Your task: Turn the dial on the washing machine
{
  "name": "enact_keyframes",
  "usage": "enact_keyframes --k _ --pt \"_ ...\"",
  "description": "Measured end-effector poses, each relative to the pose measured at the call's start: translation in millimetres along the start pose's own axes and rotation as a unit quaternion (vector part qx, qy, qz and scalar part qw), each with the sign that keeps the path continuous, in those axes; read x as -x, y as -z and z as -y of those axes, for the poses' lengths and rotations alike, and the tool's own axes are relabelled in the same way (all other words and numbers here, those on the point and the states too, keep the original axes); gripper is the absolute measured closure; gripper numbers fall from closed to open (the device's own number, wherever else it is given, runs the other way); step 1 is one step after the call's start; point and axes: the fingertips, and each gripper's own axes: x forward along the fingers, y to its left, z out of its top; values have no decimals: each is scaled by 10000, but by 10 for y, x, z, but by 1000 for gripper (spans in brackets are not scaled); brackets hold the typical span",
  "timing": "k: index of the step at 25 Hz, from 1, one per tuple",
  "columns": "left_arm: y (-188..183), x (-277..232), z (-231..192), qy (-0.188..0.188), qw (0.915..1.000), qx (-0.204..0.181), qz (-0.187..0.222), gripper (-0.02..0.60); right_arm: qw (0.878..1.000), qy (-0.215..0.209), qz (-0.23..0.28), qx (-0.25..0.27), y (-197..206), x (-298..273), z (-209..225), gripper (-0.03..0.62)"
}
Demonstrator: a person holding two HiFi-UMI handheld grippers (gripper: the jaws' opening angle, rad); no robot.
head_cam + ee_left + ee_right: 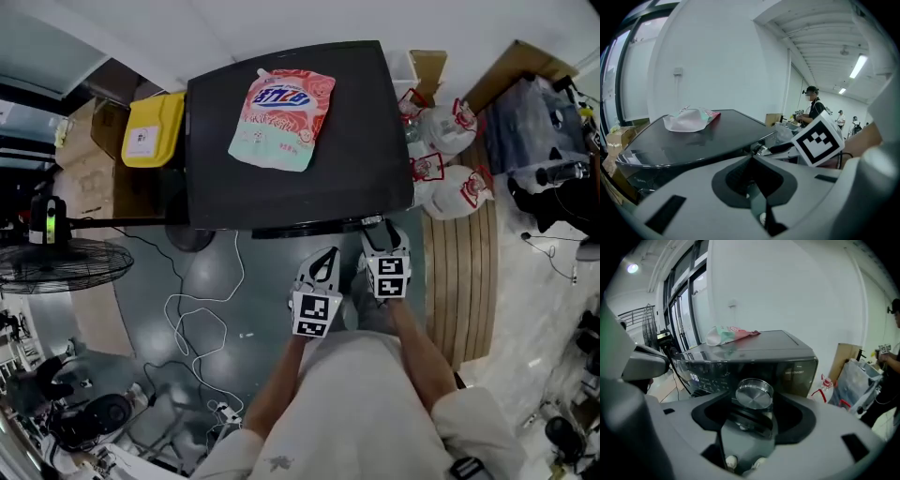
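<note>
A person stands at the front of a dark washing machine, seen from above, holding a 2-jaw tool in each hand just below its front edge. A pink and green detergent pouch lies flat on the lid, well back from the edge and clear of the work. The right tool is pushed up to the control panel, angled downward. In the right gripper view the round silver dial sits centred in the gap between its jaws. The jaws are spread apart with space on both sides of the dial, so nothing is clamped yet. This placement looks deliberate: the tool is lined up on the dial so that closing the jaws would catch its rim for turning. The left tool hangs beside the right one, a little further from the machine, with its jaws together and nothing between them. It appears to be kept out of the way because turning the dial needs only 1 tool. The left gripper view catches the right tool's marker cube just beside the machine's front edge.
</note>
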Motion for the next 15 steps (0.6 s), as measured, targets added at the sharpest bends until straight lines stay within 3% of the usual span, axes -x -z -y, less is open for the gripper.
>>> enact_keyframes --k 8,15 --pt "139 114 -34 123 9999 -4 -35 569 9994 249 -148 165 93 -106 14 261" --pt "215 165 -47 191 9998 -24 -45 569 9982 509 -121 289 79 -181 20 266"
